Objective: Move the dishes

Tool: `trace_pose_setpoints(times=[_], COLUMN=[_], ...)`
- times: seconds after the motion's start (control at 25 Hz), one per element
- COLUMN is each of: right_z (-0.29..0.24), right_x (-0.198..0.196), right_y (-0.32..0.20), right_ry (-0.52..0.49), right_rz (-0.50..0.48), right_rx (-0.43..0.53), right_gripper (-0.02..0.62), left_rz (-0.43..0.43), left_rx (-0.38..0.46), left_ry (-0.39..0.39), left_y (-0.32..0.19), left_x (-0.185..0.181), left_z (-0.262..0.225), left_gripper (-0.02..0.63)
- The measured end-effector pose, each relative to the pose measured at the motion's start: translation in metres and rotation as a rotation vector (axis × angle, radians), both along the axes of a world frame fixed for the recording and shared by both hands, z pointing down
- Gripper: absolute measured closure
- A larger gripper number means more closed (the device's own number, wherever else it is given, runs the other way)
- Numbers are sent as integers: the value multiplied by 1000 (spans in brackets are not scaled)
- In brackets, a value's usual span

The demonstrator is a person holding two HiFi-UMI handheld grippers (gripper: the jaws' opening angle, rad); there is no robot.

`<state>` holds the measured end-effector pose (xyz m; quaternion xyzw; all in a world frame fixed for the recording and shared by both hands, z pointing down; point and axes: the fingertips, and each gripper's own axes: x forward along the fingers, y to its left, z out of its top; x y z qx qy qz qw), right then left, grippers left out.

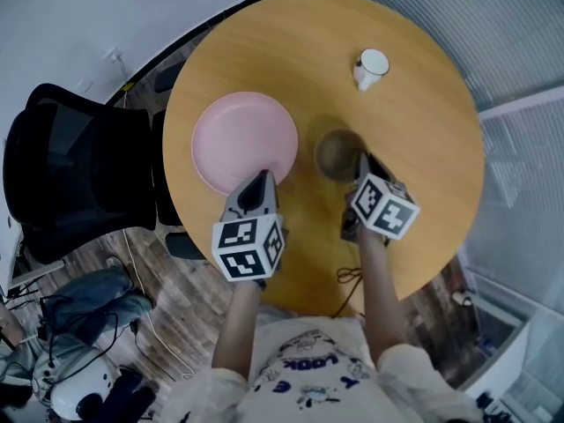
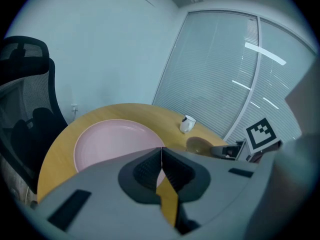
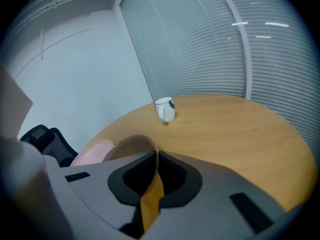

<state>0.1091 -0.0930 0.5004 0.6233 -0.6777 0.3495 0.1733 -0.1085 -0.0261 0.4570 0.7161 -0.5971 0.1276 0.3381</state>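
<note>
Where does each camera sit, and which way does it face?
Head view: person's head, steeply down on the table; forearms, left gripper, right gripper show.
Left gripper view: on that gripper, along its jaws, shut on the pink plate.
Right gripper view: likewise, jaws shut on the brown bowl.
Shared: white mug, all three.

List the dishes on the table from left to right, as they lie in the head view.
pink plate → brown bowl → white mug
</note>
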Motion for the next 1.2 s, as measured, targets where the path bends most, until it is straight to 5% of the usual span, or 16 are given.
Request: trace_pose_setpoints(times=[0.52, 0.8, 1.2], right_z=[-41, -59, -48], right_x=[-43, -101, -149], right_y=[-50, -103, -148], right_ry=[-28, -1, -38], right_rz=[99, 68, 5], right_rx=[43, 72, 43], right_gripper=[578, 578, 578], left_rz=[100, 127, 146], left_rx=[16, 13, -8], left_ry=[24, 42, 58], left_y=[-42, -73, -97], left_x=[-53, -96, -102], left_z=[-17, -10, 0], left_gripper=[601, 601, 601])
